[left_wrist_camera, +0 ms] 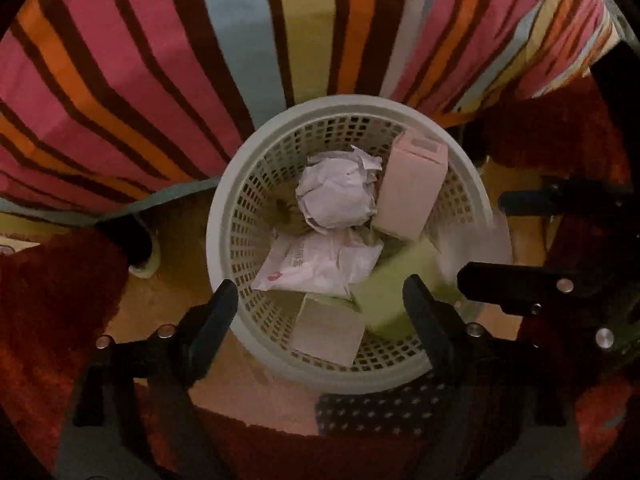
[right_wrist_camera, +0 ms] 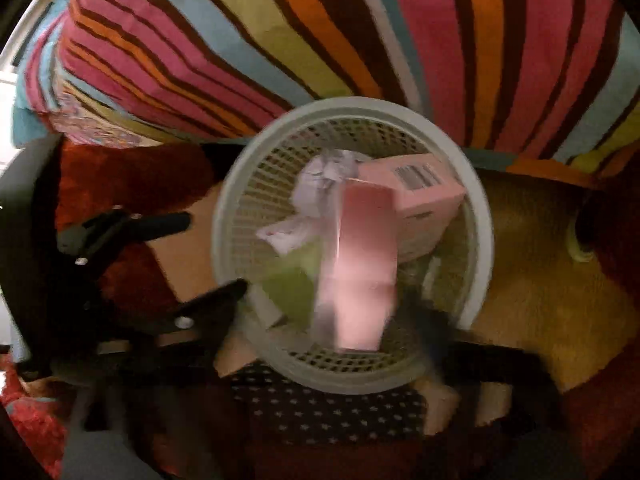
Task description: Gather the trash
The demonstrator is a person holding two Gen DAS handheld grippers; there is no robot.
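A round white mesh basket (left_wrist_camera: 224,216) (right_wrist_camera: 476,216) stands on the floor beside a bed. It holds a crumpled paper ball (left_wrist_camera: 336,192), a pink box (left_wrist_camera: 412,188) with a barcode (right_wrist_camera: 420,188), a white wrapper (left_wrist_camera: 312,264) and a beige card box (left_wrist_camera: 328,332). My left gripper (left_wrist_camera: 320,314) hangs open over the near rim, with a blurred light green item (left_wrist_camera: 384,296) loose beside its right finger. My right gripper (right_wrist_camera: 324,316) is open too. A blurred pink box (right_wrist_camera: 360,272) sits free between its fingers above the basket. In the left wrist view the right gripper (left_wrist_camera: 508,240) is at the basket's right.
A striped bedspread (left_wrist_camera: 160,80) (right_wrist_camera: 360,40) hangs behind the basket. Red shaggy rug (left_wrist_camera: 52,300) lies on the wooden floor (right_wrist_camera: 540,300) at both sides. A black cloth with white dots (left_wrist_camera: 380,412) lies in front of the basket. A yellowish ring (right_wrist_camera: 580,248) lies near the bed.
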